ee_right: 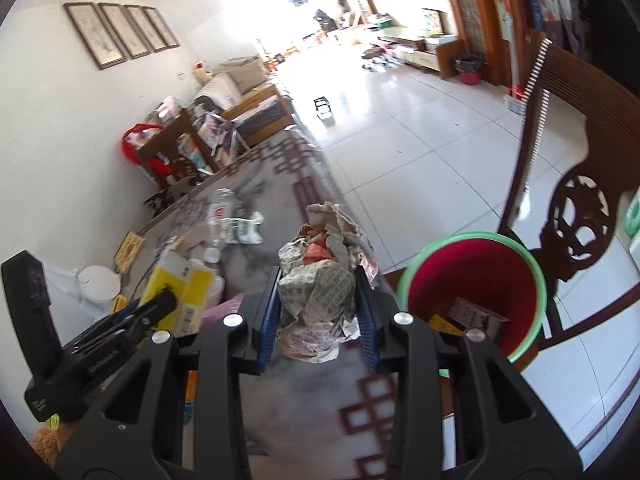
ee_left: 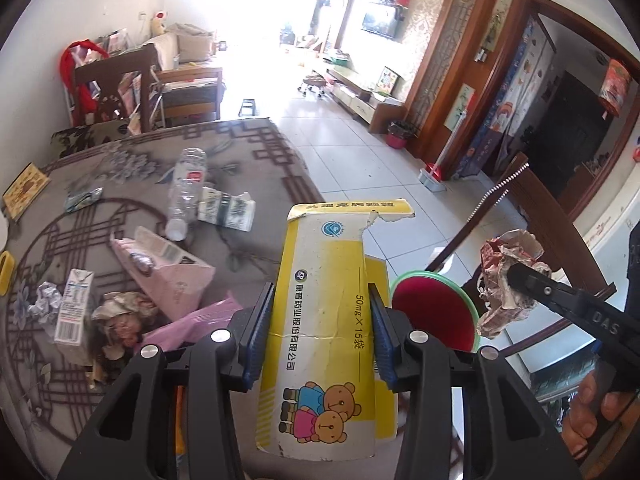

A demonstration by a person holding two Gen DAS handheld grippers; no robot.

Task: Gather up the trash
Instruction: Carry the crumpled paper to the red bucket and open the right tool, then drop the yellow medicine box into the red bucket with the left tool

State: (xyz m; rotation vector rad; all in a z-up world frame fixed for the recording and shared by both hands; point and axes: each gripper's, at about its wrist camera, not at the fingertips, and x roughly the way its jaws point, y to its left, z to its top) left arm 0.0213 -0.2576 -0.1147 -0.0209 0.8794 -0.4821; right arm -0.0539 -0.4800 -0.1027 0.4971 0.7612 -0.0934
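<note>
**Yellow box and paper wad on their way to the bin**

Yellow-and-white flattened cardboard medicine box (ee_left: 324, 320) sits clamped in the left gripper (ee_left: 320, 336). The right gripper (ee_right: 318, 320) is closed on a crumpled newspaper wad (ee_right: 320, 276). A red plastic bin with a green rim (ee_right: 472, 292), at three o'clock of the wad, already holds some boxes. On the patterned tablecloth (ee_left: 248, 152), a clear plastic bottle (ee_left: 186, 188), pink carton (ee_left: 168, 276) and small milk carton (ee_left: 74, 312) remain at nine to eleven o'clock.

Left gripper (ee_left: 322, 330) pitched downward, blue pads clamped on a load, right gripper (ee_right: 318, 316) likewise clamped, bare hand (ee_left: 596, 412) gripping its handle
</note>
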